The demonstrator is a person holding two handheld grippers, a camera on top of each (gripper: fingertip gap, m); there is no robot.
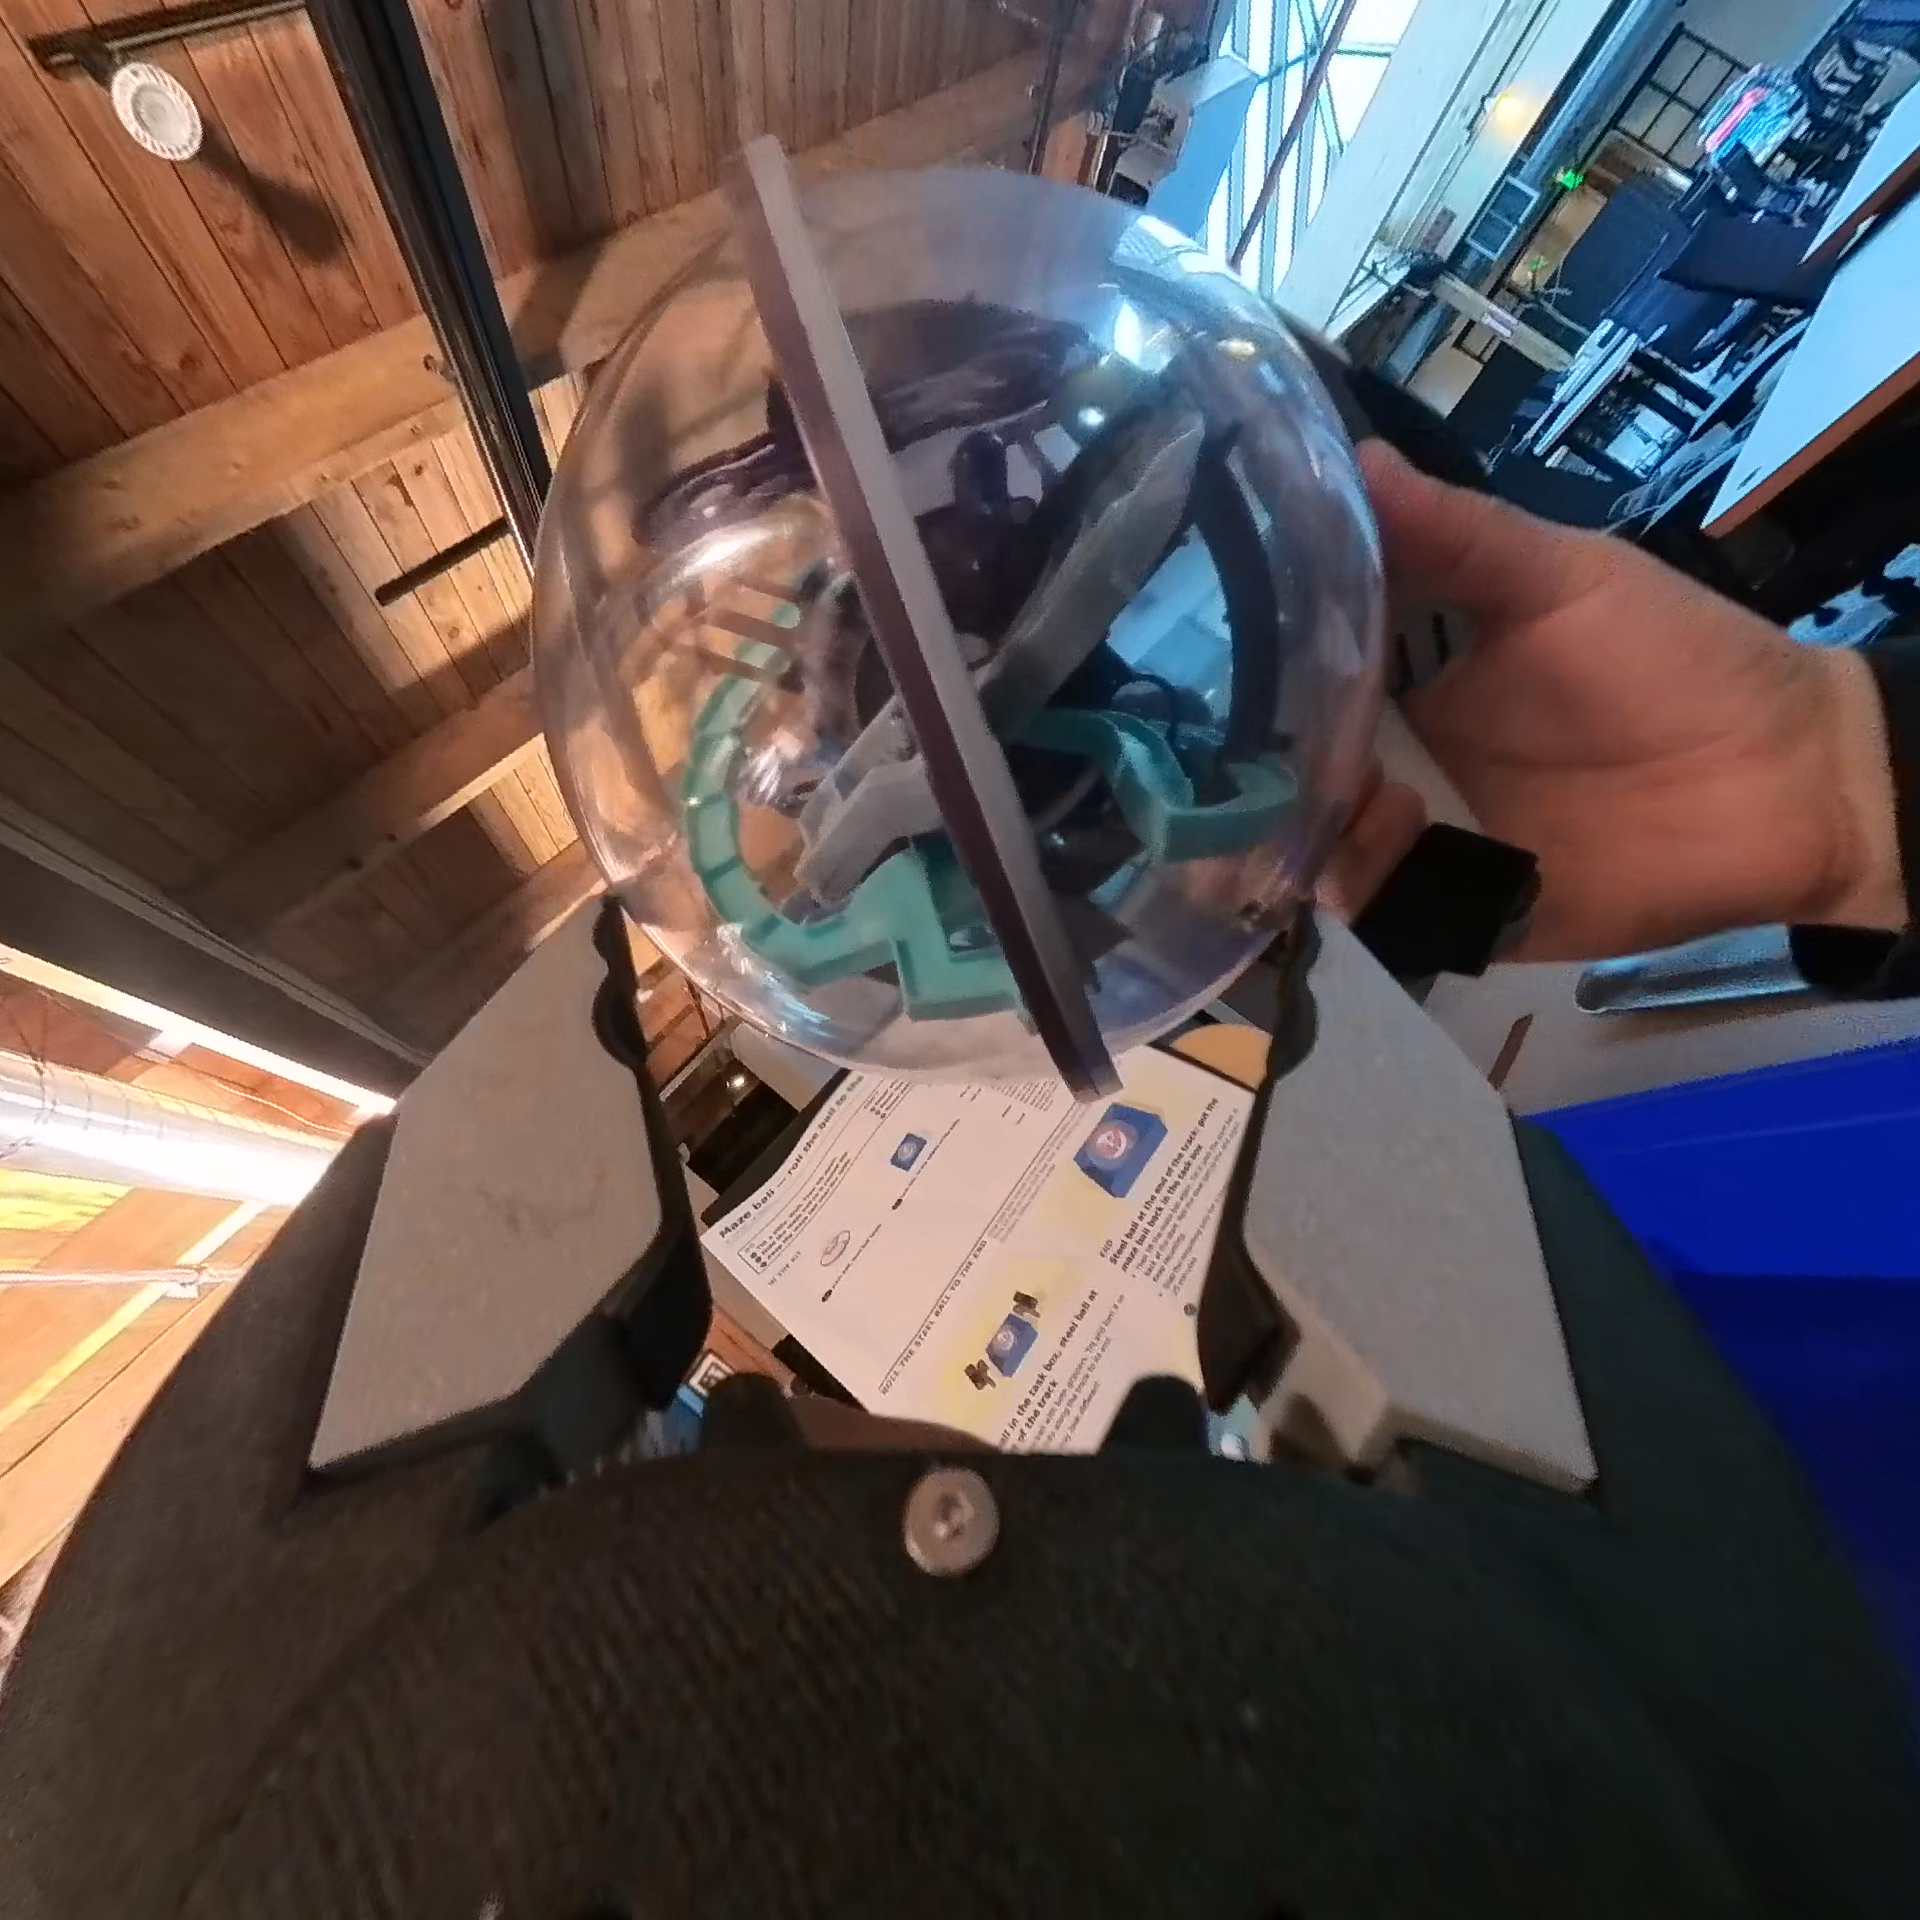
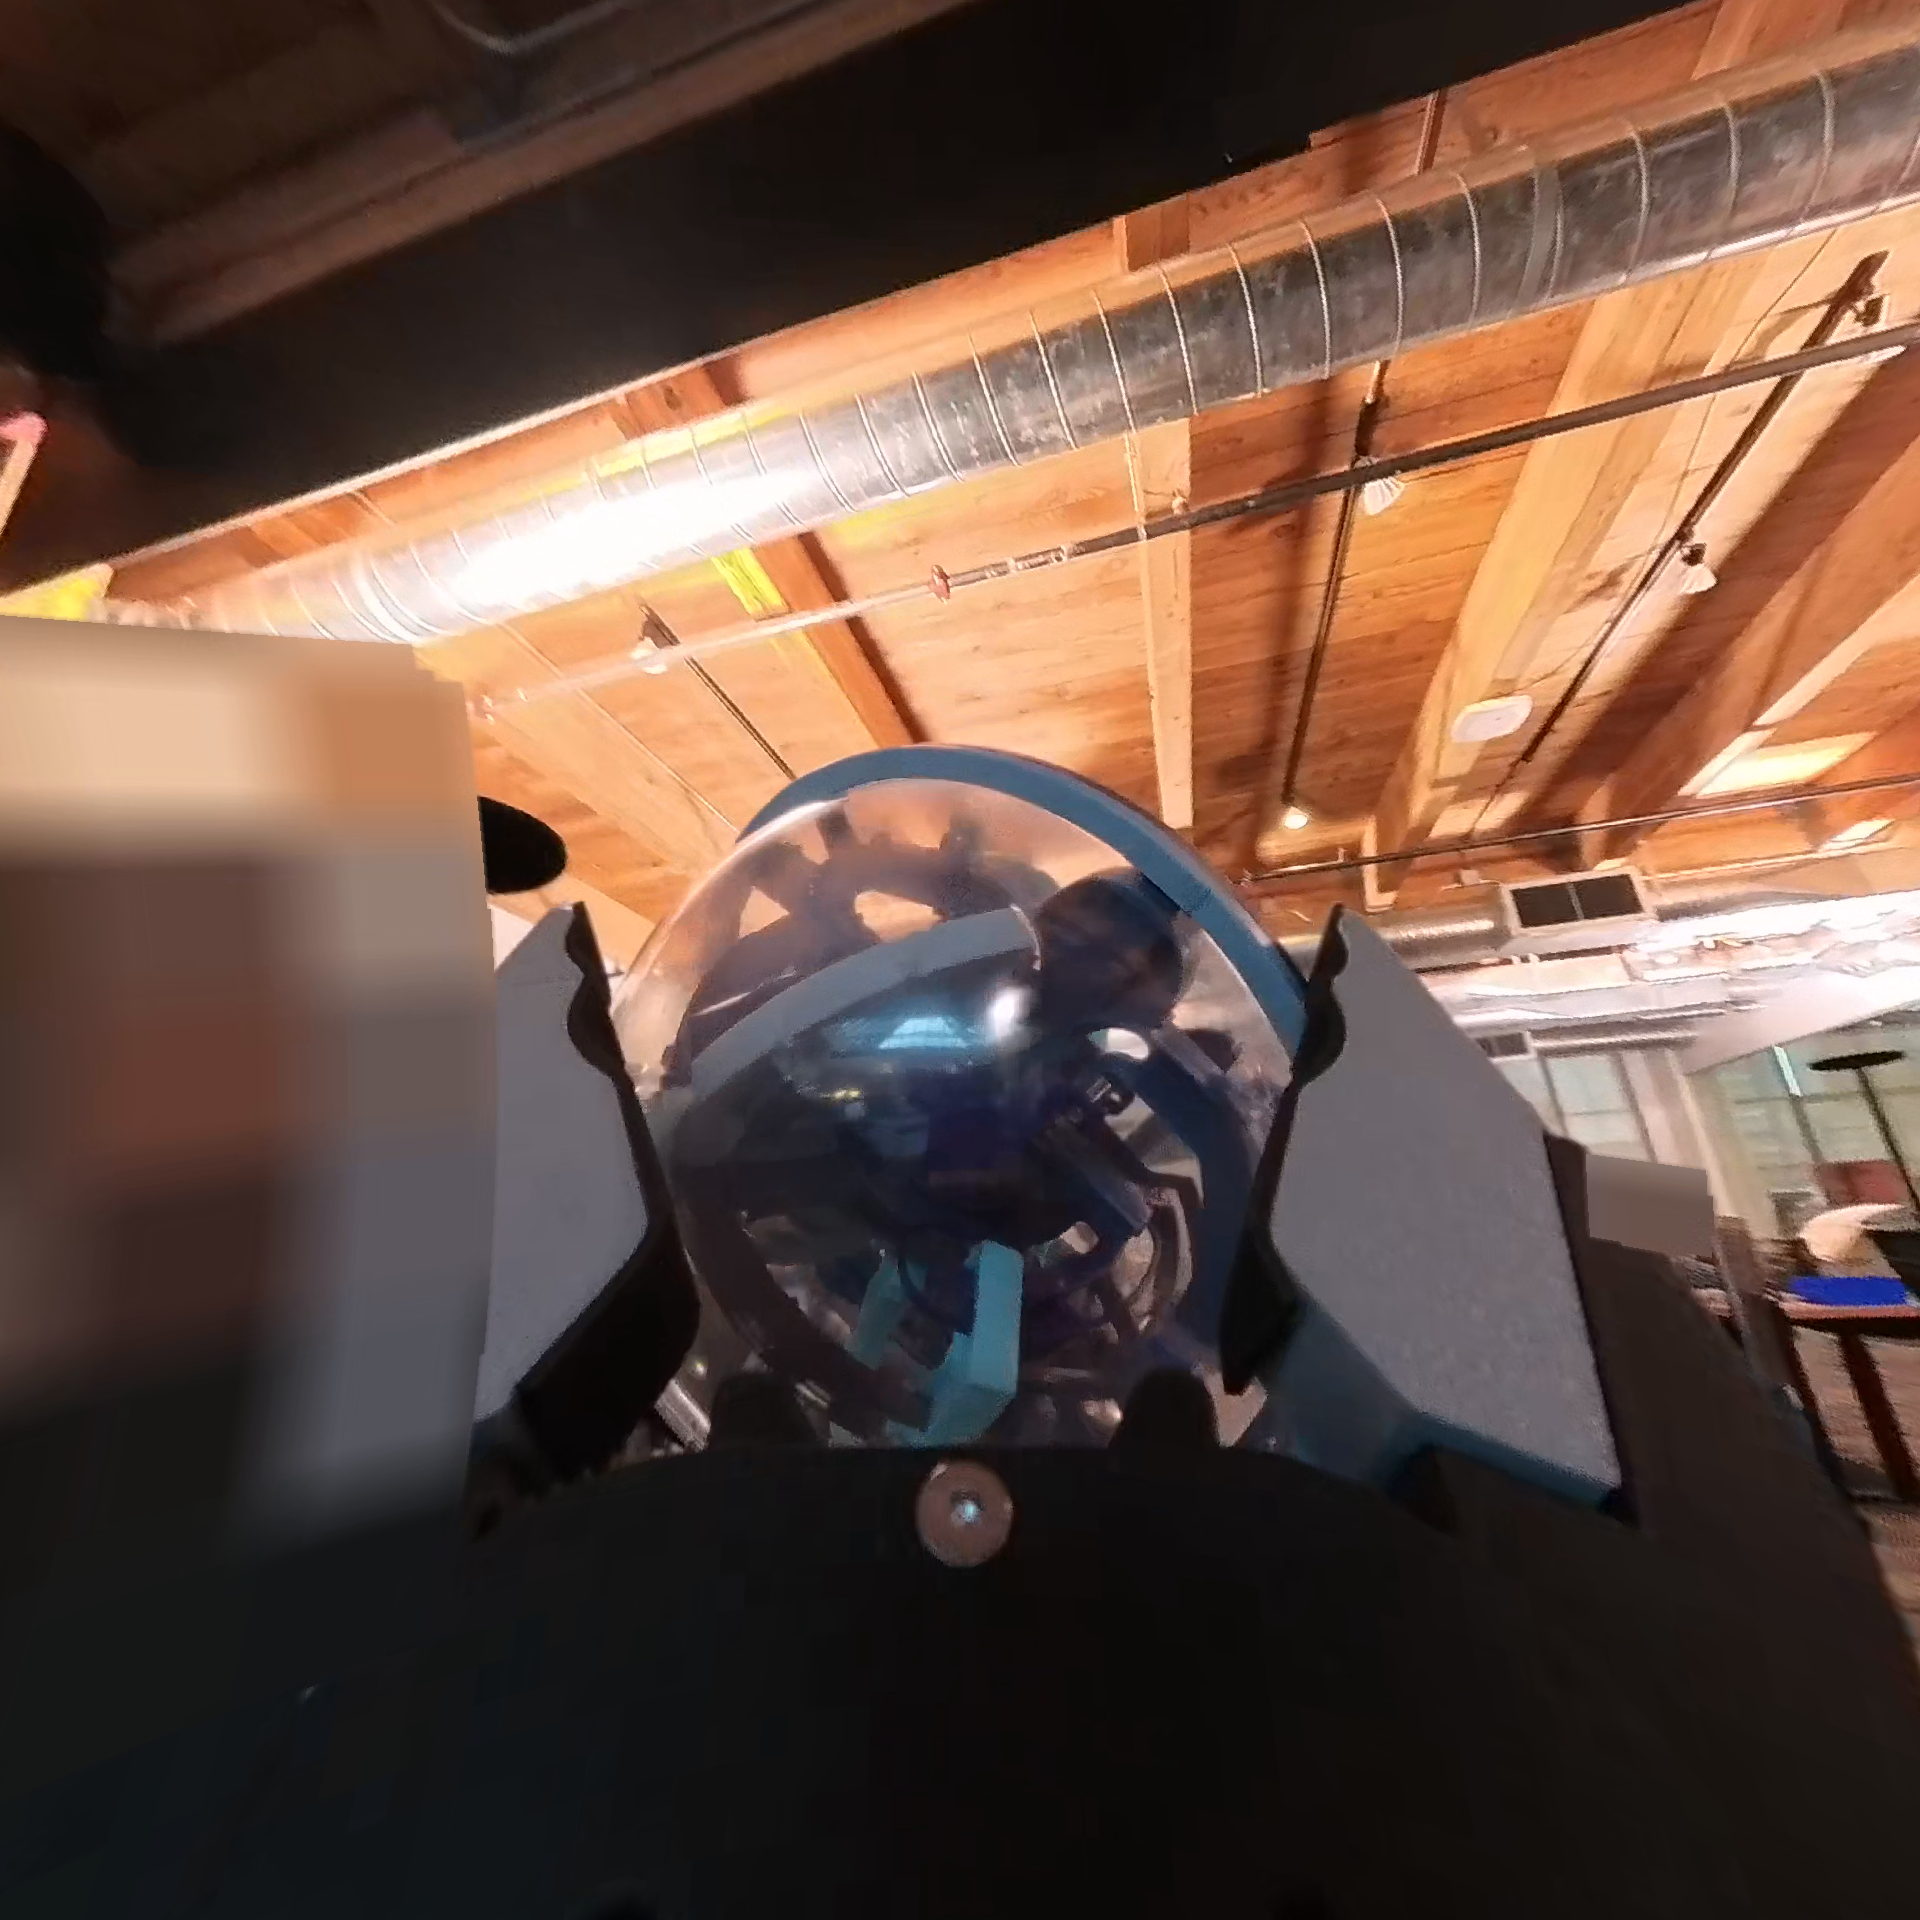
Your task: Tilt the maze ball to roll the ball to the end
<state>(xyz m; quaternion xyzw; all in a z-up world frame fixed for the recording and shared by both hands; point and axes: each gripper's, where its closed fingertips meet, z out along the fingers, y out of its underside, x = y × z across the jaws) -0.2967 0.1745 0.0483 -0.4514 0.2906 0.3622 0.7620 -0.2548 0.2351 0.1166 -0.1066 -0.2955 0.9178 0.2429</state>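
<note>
The maze ball (image 1: pixel 961 665) is up in the air, a clear sphere with teal and grey tracks inside and a flat dark ring round its middle. In the left wrist view that ring runs steeply from upper left to lower right, so the ball's equator stands close to vertical and tipped to one side. I cannot pick out the small rolling ball in either view; the inside is too blurred.

My left gripper (image 1: pixel 951 940) has the sphere straight ahead of it, its lower part sitting between the two fingers, whose black pads meet the shell on both sides: clamped on it, as far as I can judge. My right gripper (image 2: pixel 951 956) holds it deeper, the sphere filling the space between its fingers with the pads against the shell. A hand (image 1: pixel 1621 717) on the right-side tool shows at the ball's right.

A printed sheet (image 1: pixel 987 1236) lies below, a blue bin (image 1: pixel 1766 1247) to its right.

With both grippers gripping, I judge the next tilt must be a joint turn of both wrists about the ring's axis.
</note>
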